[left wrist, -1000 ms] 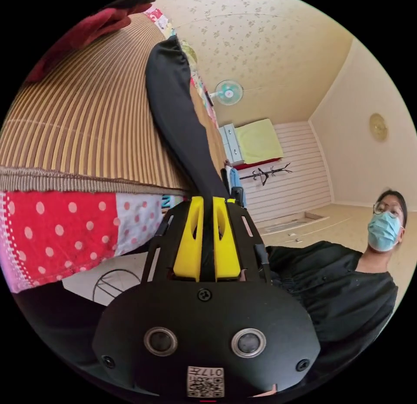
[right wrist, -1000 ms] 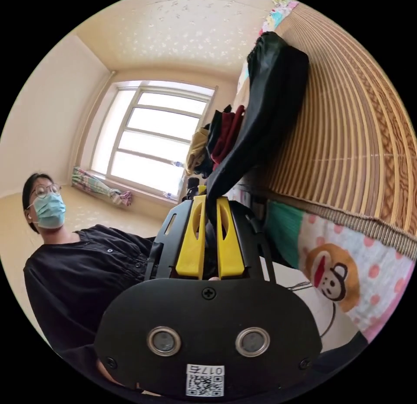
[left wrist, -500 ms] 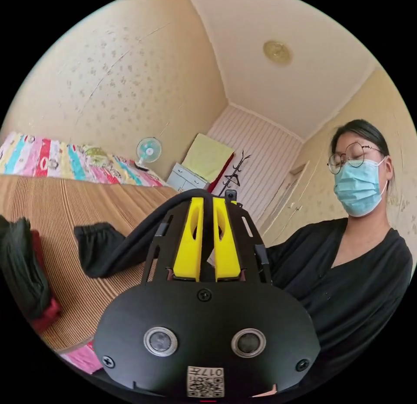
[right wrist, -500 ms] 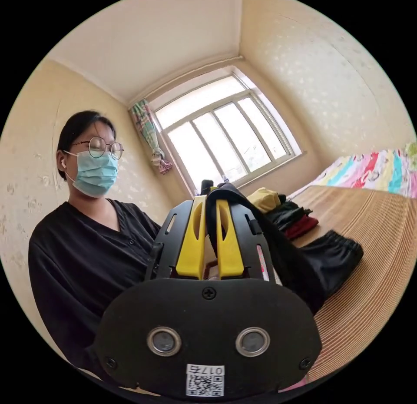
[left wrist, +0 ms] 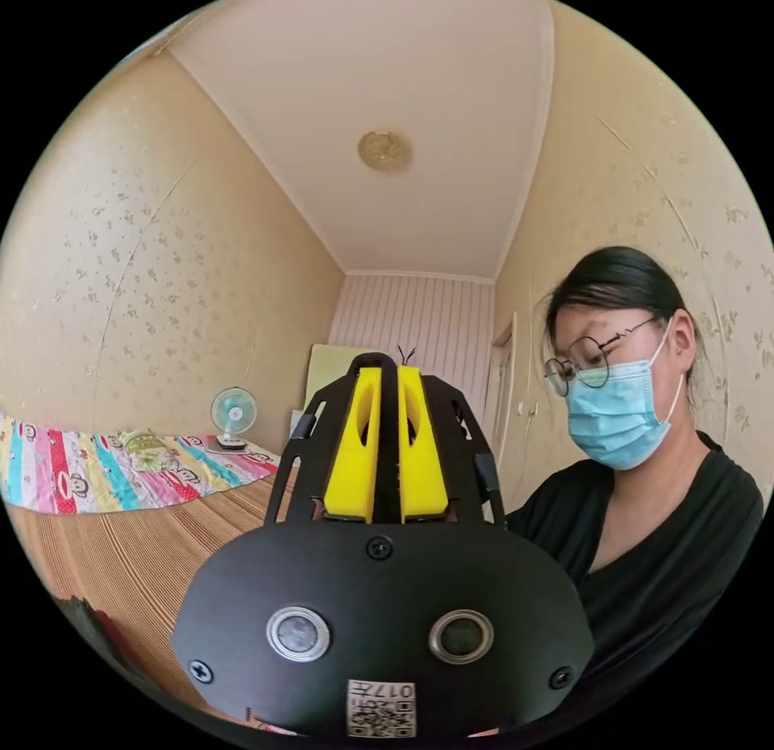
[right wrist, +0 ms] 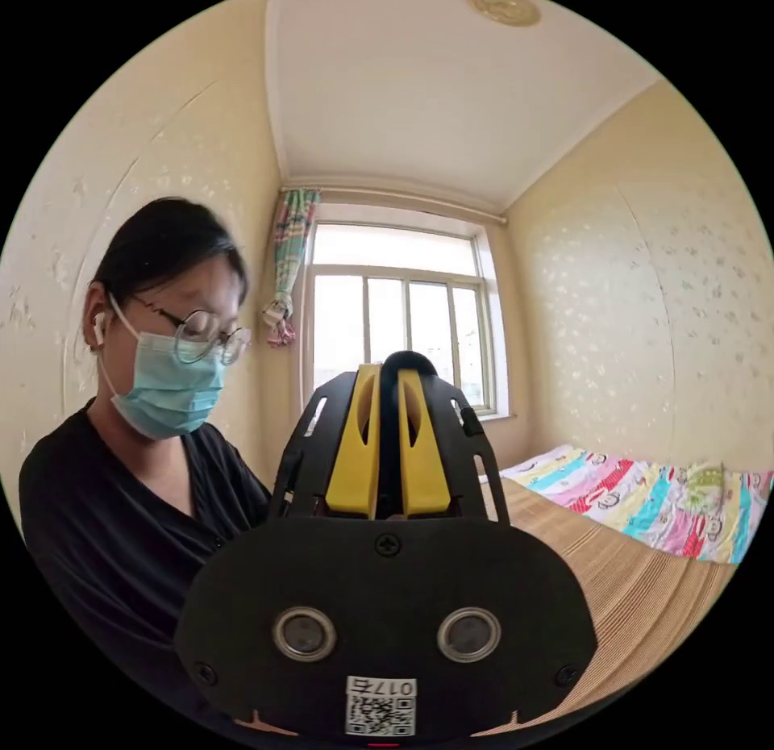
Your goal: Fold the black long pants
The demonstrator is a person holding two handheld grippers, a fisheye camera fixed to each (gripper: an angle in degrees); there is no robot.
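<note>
The black long pants (left wrist: 386,427) are a thin dark strip pinched between the yellow jaws of my left gripper (left wrist: 387,372), which is shut on them; a fold loops over the jaw tips. In the right gripper view, another part of the black pants (right wrist: 402,361) bulges out over the tips of my right gripper (right wrist: 389,372), also shut on the fabric. Both grippers are held up high and tilted toward walls and ceiling. The rest of the pants is hidden behind the gripper bodies.
A person in a black top (left wrist: 645,532) stands close behind both grippers. The bed's striped mat (left wrist: 137,540) and colourful quilt (left wrist: 105,468) lie below. A small fan (left wrist: 233,414) stands by the wall, dark clothes (left wrist: 90,621) lie on the mat's edge, and a window (right wrist: 395,322) is behind.
Both hands have risen and tilted upward with the pants still pinched. The views swung from the mat and the trailing pant legs to the walls and ceiling.
</note>
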